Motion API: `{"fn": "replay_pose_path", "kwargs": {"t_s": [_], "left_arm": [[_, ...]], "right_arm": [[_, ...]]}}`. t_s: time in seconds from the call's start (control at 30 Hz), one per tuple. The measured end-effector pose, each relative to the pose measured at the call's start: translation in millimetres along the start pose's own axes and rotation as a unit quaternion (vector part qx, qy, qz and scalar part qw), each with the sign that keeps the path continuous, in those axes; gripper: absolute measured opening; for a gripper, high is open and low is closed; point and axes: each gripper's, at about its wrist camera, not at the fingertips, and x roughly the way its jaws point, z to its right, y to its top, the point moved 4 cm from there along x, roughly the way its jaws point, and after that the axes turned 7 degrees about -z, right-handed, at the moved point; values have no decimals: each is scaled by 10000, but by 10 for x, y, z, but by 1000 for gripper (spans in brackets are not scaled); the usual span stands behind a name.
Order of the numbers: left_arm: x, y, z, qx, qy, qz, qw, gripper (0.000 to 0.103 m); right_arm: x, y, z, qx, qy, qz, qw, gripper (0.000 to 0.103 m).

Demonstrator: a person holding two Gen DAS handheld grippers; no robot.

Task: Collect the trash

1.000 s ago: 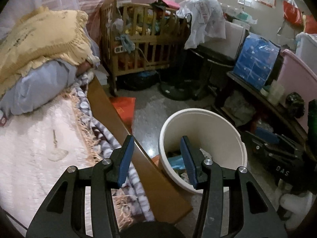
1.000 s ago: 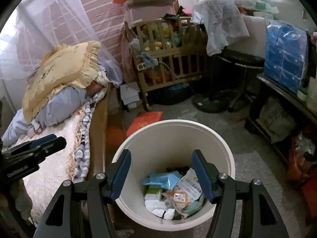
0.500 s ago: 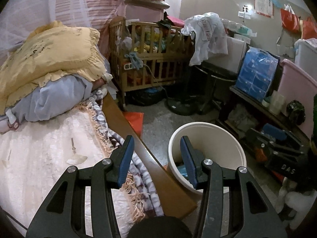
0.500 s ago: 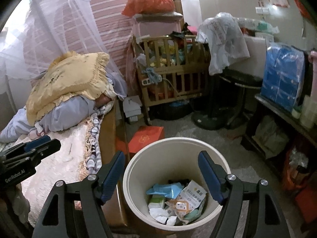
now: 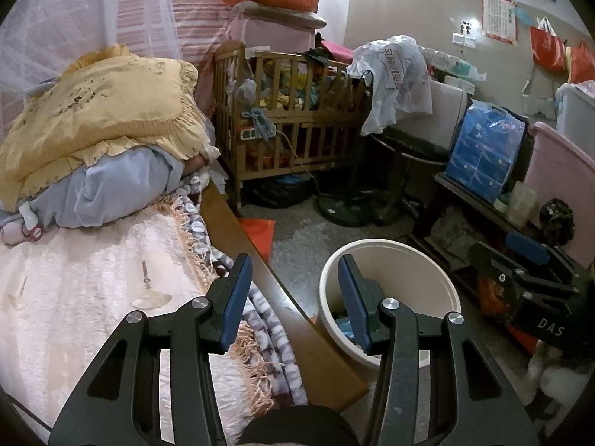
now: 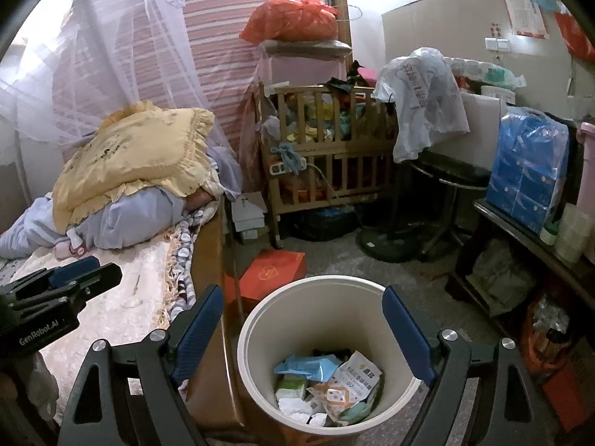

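Blue-padded fingers (image 6: 407, 334) of right gripper (image 6: 303, 329) spread wide, empty, straddling rim of cream trash bucket (image 6: 256, 329) on floor beside bed (image 6: 122, 308). Wrappers and tissue packs (image 6: 327, 379) lie at bucket bottom. Left gripper (image 5: 295, 299) fingers also apart, nothing held, over wooden bed edge (image 5: 238, 230) with bucket just right of it. Judgement: drop looks done; next, scan bed and floor for loose trash. Red packet (image 6: 273, 273) on floor near bucket is possible candidate. Keep fingers open on approach, avoid snagging fringed blanket (image 5: 200, 249).
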Motion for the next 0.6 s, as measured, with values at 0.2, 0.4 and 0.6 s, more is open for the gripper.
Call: {"fn": "replay_pose_path", "kwargs": {"t_s": [0.2,0.4,0.6], "left_arm": [[6,-3,17,23,20,1,10000,46],[4,-15,27,-22,9,7,10000,46],[27,-25,33,-44,21,-12,10000,46]], "right_arm": [[-8,1,-5,-25,-13,-23,10000,85],[9,-12,-5,-60,6,-79,10000,85],[24,-18,-12,-70,7,-116,9999,85]]}}
